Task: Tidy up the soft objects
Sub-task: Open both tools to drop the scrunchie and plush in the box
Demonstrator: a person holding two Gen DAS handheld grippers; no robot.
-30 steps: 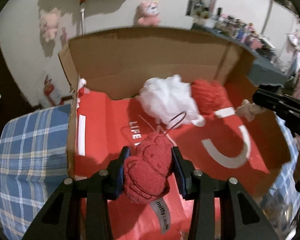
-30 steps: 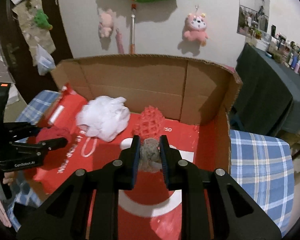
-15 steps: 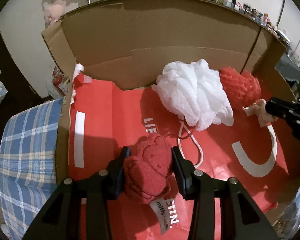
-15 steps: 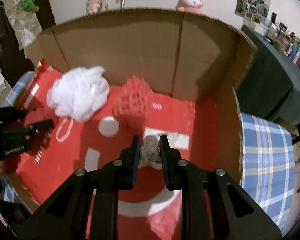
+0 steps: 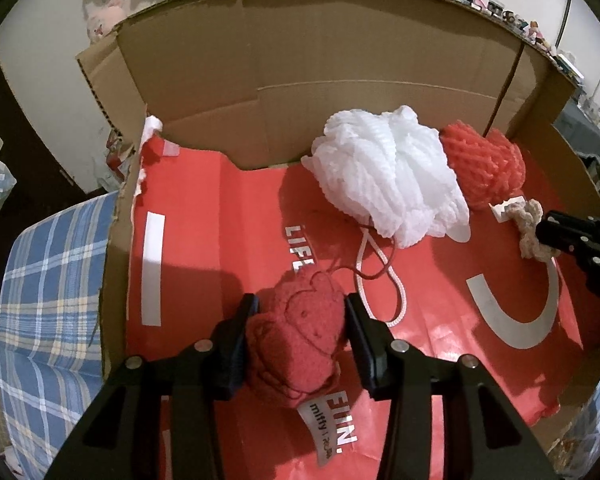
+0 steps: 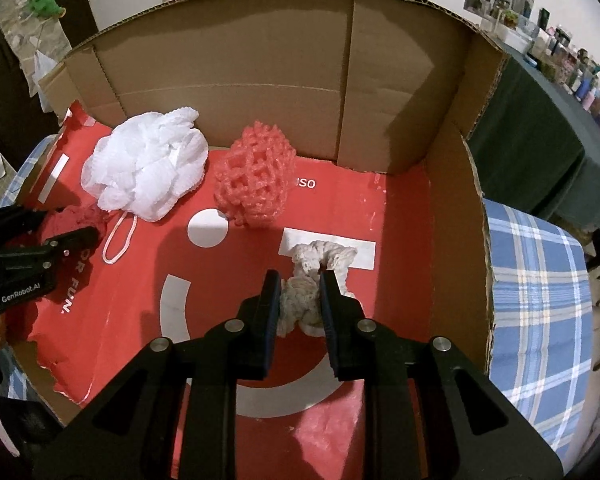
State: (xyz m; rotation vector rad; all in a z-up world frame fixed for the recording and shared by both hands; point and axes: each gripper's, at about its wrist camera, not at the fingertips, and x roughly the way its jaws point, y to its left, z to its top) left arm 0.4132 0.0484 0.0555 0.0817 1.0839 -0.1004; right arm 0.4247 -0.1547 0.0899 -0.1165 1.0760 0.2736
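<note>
left gripper (image 5: 302, 334) low inside the cardboard box (image 5: 340, 60), pinching the red plush toy (image 5: 296, 344); jaws just eased a little wider, pads (image 5: 242, 344) apparently touching the plush on both sides, toy resting on or just above the red paper liner (image 5: 204, 240). right gripper (image 6: 300, 300) nearly pressed together, squeezing the cream knitted piece (image 6: 312, 276) over the white stripe near the box's right wall.

possible snags from here:
- catching the toy's dark red string (image 5: 364, 272), lying across the white cord loop (image 5: 380, 280) of the white mesh puff (image 5: 384, 176); could drag the puff on lifting away.
- plush fibres clinging to the pad and riding up with an early withdrawal.
- tag (image 5: 320, 428) folding under and tipping the toy sideways.
- cream piece springing open on release, rolling toward the red mesh sponge (image 6: 256, 180) close by.
- liner looking loose and creased; likely to shift or tear further at its ragged edge if scraped by a jaw.
</note>
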